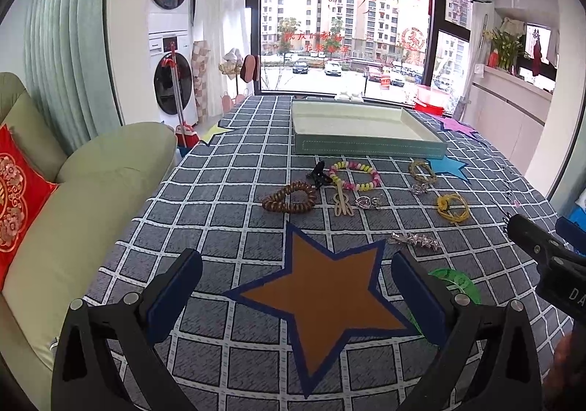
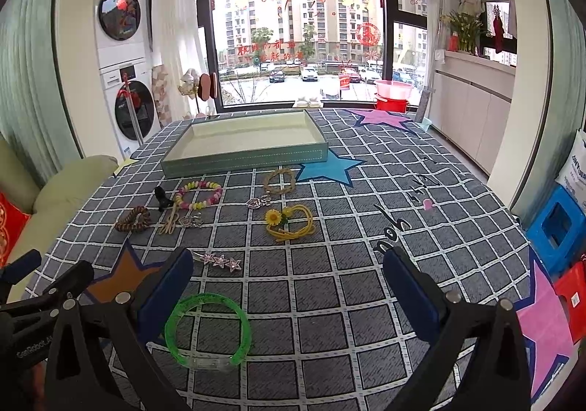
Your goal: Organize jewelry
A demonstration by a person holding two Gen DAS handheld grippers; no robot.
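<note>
Left tool point(image 1: 296, 295), black frame, blue pads point(image 1: 175, 297), silver screws

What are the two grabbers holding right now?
Nothing. The left gripper and right gripper are both open and empty; the green bangle just lies on the tablecloth.

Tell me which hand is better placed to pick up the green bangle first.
Right. The green bangle lies just ahead of the right gripper, near its left finger, and the fingers are open. From the left gripper, also open, the bangle sits off to the side beyond its right finger, so it would likely need a sideways move.
</note>
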